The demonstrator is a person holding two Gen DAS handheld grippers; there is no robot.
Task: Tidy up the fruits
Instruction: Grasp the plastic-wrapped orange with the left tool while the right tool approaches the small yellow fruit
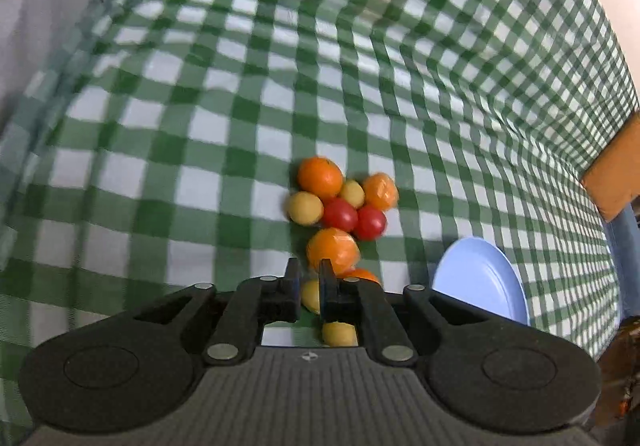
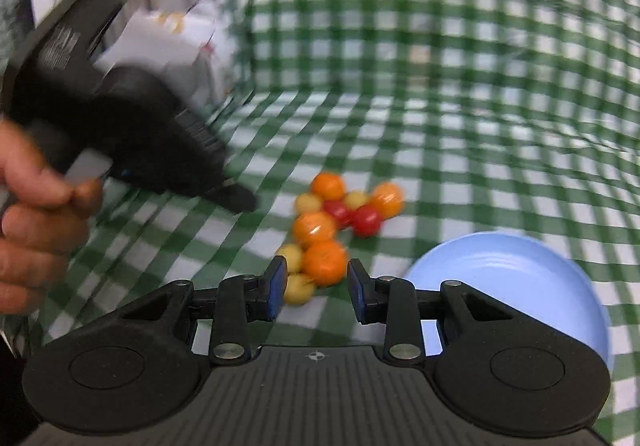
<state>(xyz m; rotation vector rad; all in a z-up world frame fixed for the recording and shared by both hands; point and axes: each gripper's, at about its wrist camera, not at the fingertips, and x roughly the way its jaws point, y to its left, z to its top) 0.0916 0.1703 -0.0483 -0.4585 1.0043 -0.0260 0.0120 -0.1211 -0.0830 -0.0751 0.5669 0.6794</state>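
A cluster of small fruit lies on the green-checked cloth point(image 1: 200, 134): oranges point(image 1: 320, 177), yellow ones point(image 1: 306, 208) and two red ones point(image 1: 340, 214). My left gripper point(image 1: 309, 274) hangs shut over the near end of the cluster, holding nothing; a yellow fruit point(image 1: 339, 333) shows beneath it. In the right wrist view the same cluster point(image 2: 340, 210) is blurred. My right gripper point(image 2: 318, 270) is open, and an orange point(image 2: 324, 262) shows in the gap beyond its tips, not pressed. The left gripper point(image 2: 244, 202), held by a hand point(image 2: 36, 214), points at the cluster from the left.
A light blue plate point(image 1: 480, 278) point(image 2: 520, 278) sits just right of the fruit. A white bag or paper bundle point(image 2: 180, 34) lies at the back left. An orange-brown object point(image 1: 616, 174) stands past the cloth's right edge.
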